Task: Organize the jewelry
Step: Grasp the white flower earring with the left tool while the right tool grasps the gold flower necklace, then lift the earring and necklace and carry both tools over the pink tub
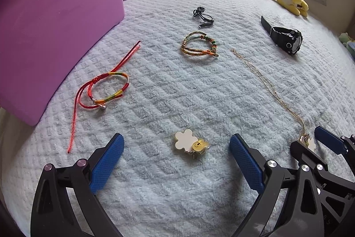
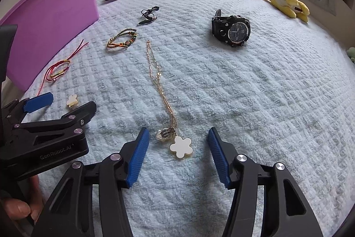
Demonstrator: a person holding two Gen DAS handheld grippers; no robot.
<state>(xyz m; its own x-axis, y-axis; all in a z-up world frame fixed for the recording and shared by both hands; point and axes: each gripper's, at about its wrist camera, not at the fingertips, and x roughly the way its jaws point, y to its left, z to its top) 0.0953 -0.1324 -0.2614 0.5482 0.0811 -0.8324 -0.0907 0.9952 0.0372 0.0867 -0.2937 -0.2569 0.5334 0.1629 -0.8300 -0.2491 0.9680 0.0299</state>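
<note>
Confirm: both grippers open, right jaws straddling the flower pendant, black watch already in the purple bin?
Not quite. The black watch lies on the blanket, well apart from the purple bin, as the right wrist view shows. The rest holds: left gripper and right gripper open, right jaws straddling the flower pendant.

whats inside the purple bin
Cannot tell: only the purple bin's outer wall and rim show in both views. Its inside is hidden. All visible jewelry lies outside on the blanket.

Home bedroom: blanketed bed (image 2: 244, 92), plush toys (image 2: 286, 2).
</note>
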